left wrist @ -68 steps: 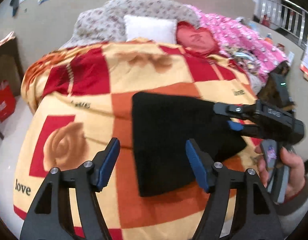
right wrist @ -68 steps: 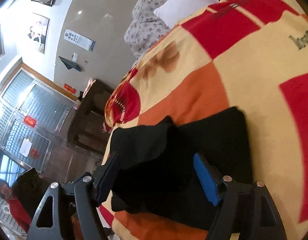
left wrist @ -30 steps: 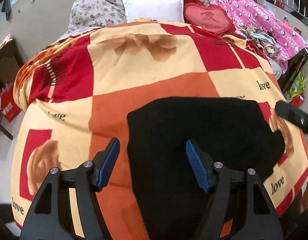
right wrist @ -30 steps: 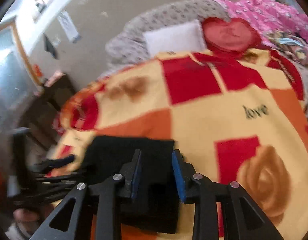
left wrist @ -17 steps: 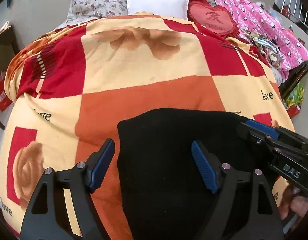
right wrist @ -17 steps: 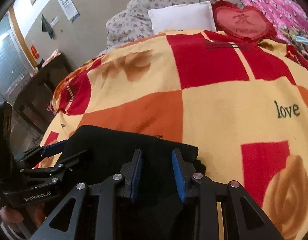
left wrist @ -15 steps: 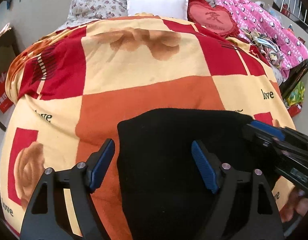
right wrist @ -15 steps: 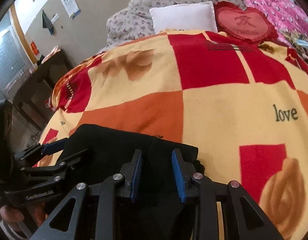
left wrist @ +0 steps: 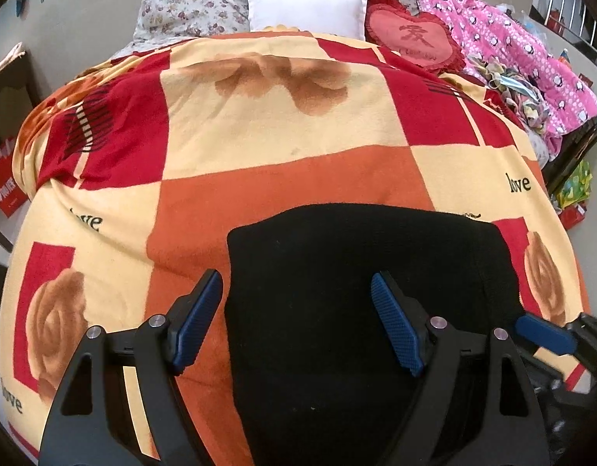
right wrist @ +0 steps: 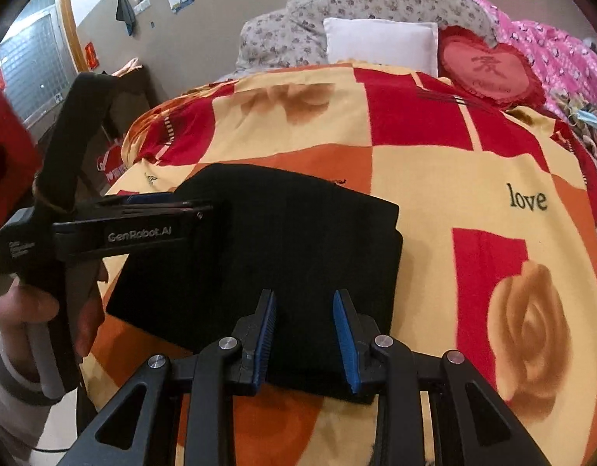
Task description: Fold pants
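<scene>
- Black pants (left wrist: 356, 291), already a compact rectangle, lay flat on the checked blanket (left wrist: 279, 147), near its front edge.
- Left gripper (left wrist: 296, 322) hung over the pants' left edge: jaws wide, just been opening, nothing pinched; edge between them, cloth seemingly untouched.
- Right gripper (right wrist: 304, 334) sat at the near right part of the pants; jaws narrow but parted, bare cloth visible in the gap, no fold lifted.
- Whether its tips rested on the cloth: hard to tell, likely just above.
- Left hand (right wrist: 46, 310) seen round its handle at the bed's edge.
- Step in hand, as judged: fold nearly complete, bundle released, final smoothing or a last halving pending.
- Next move, if another fold: pinch one short edge with both grippers, lift evenly, carry across, align corners.
- Otherwise: press flat and withdraw without dragging layers apart.
</scene>
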`<action>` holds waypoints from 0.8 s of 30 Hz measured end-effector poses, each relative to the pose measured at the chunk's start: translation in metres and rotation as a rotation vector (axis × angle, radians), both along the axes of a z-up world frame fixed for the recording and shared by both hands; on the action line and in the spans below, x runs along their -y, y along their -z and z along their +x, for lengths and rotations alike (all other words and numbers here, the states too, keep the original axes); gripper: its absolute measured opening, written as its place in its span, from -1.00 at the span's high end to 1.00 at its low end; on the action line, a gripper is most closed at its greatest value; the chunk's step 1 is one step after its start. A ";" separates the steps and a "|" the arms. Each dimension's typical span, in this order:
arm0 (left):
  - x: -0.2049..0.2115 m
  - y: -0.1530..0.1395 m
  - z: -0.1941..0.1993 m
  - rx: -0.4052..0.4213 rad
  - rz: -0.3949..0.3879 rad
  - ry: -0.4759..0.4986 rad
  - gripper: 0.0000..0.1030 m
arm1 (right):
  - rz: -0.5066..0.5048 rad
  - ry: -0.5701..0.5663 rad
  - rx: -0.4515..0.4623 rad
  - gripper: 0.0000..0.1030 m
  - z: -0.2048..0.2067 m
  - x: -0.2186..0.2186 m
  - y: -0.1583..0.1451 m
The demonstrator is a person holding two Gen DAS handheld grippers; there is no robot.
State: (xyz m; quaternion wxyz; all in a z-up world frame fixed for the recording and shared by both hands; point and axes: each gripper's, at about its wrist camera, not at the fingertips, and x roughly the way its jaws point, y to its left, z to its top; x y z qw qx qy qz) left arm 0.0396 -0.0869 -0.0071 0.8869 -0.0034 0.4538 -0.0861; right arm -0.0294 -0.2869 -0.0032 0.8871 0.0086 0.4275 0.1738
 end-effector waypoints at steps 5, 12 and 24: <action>0.002 0.000 -0.002 0.003 0.010 -0.005 -0.56 | -0.005 0.018 0.027 0.38 -0.002 0.001 -0.007; 0.003 -0.001 -0.003 -0.002 0.013 -0.012 -0.56 | 0.005 0.031 0.011 0.37 -0.001 0.003 -0.004; 0.006 -0.002 -0.006 -0.005 0.030 -0.019 -0.56 | 0.011 0.041 0.002 0.28 -0.001 0.002 -0.005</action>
